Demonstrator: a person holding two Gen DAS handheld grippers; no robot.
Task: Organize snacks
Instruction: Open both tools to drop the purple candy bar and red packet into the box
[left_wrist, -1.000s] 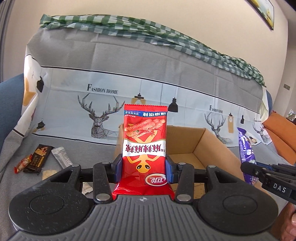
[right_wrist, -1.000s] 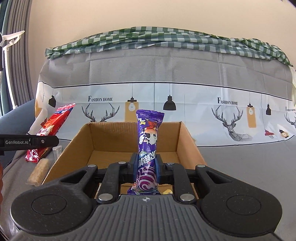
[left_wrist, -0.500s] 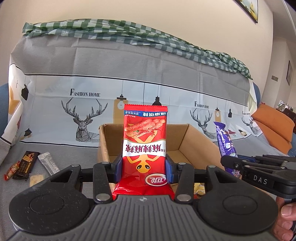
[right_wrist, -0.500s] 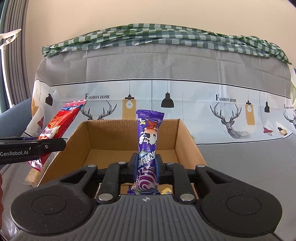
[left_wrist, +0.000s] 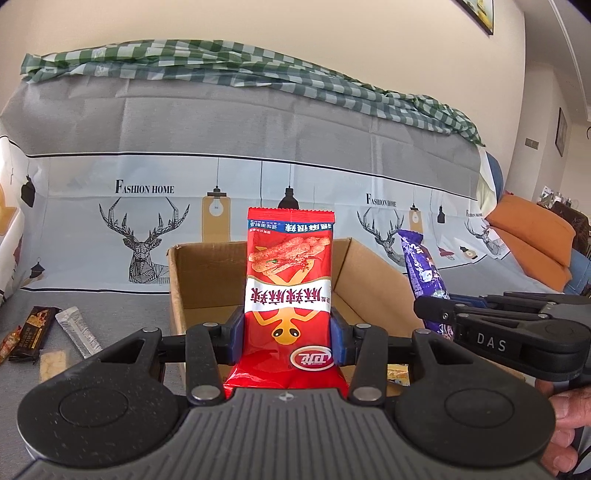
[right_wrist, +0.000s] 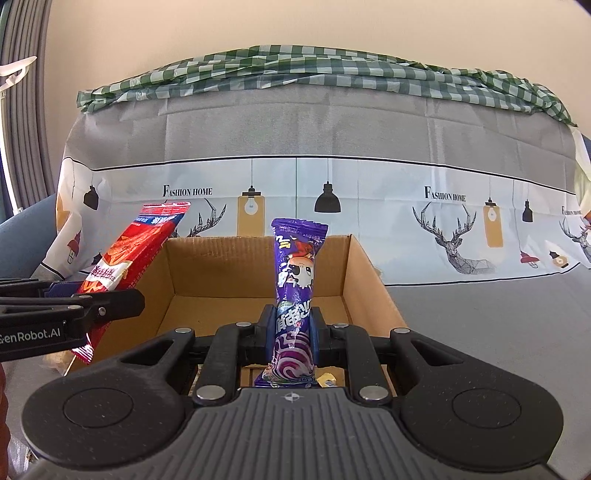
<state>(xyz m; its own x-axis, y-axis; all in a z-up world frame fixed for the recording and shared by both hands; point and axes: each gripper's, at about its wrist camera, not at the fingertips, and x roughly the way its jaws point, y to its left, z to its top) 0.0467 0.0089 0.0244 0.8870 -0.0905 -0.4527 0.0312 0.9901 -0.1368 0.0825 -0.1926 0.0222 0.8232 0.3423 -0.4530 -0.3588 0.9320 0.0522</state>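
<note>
Both my grippers, left clamping its red foil snack packet and right its slim purple wrapper, crowd one open brown cardboard box at twelve o'clock, so they risk knocking together.

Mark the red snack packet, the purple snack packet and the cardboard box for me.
red snack packet (left_wrist: 290, 291), left wrist view, on its white printed band.
purple snack packet (right_wrist: 297, 273), right wrist view, on the cartoon figure mid-wrapper.
cardboard box (right_wrist: 218, 273), right wrist view, on the bare inner back wall.
</note>
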